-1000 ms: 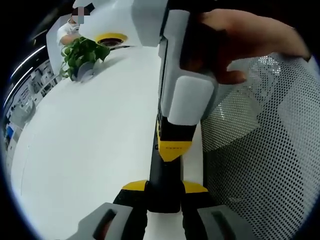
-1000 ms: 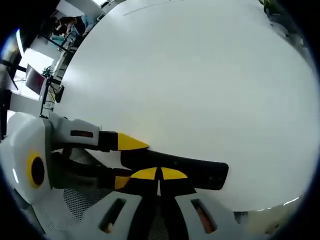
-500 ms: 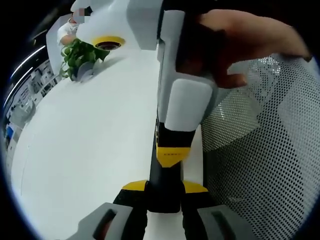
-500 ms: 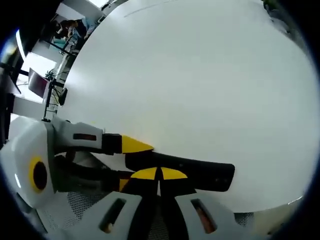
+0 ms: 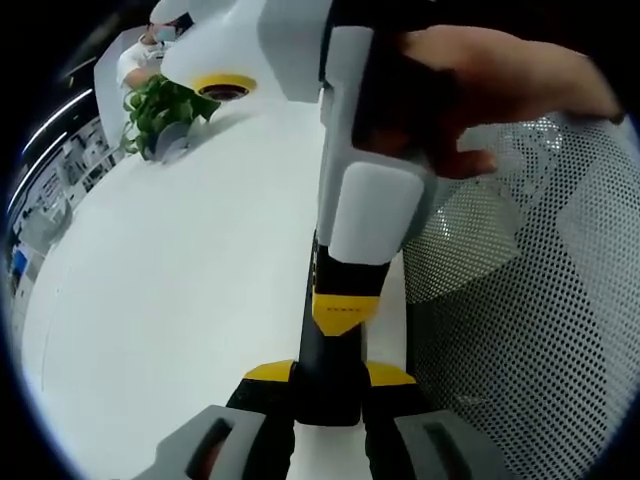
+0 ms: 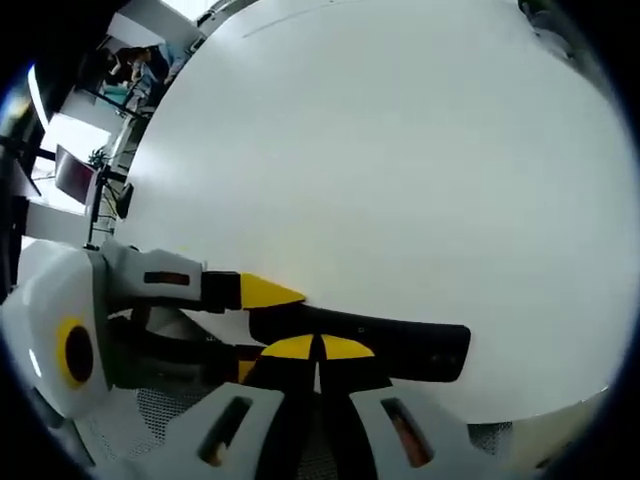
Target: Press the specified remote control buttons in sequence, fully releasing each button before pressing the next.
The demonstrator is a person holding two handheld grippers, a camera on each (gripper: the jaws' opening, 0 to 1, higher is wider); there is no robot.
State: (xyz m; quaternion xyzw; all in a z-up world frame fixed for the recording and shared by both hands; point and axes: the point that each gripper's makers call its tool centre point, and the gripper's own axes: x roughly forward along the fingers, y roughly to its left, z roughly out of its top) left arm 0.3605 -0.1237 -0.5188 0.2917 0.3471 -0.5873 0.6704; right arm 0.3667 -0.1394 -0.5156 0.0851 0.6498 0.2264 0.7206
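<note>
A black remote [image 5: 327,385] stands edge-on between my left gripper's yellow-tipped jaws, and the left gripper [image 5: 328,375] is shut on it. From above, my right gripper [image 5: 345,308], held by a hand [image 5: 480,90], comes down with its yellow tip resting on the remote's upper face. In the right gripper view the remote [image 6: 400,340] lies across the bottom, over the white table [image 6: 400,180]. The right gripper [image 6: 320,347] has its two yellow tips shut together against the remote. The left gripper [image 6: 252,327] reaches in from the left and clamps the remote's left end.
A potted green plant [image 5: 160,110] stands at the far end of the white table [image 5: 180,280]. A grey mesh chair back [image 5: 520,300] is close on the right. A person [image 5: 135,62] sits beyond the plant.
The right gripper's yellow tip has slid slightly down along the remote, toward the left gripper's jaws. The left gripper's hold is unchanged.
</note>
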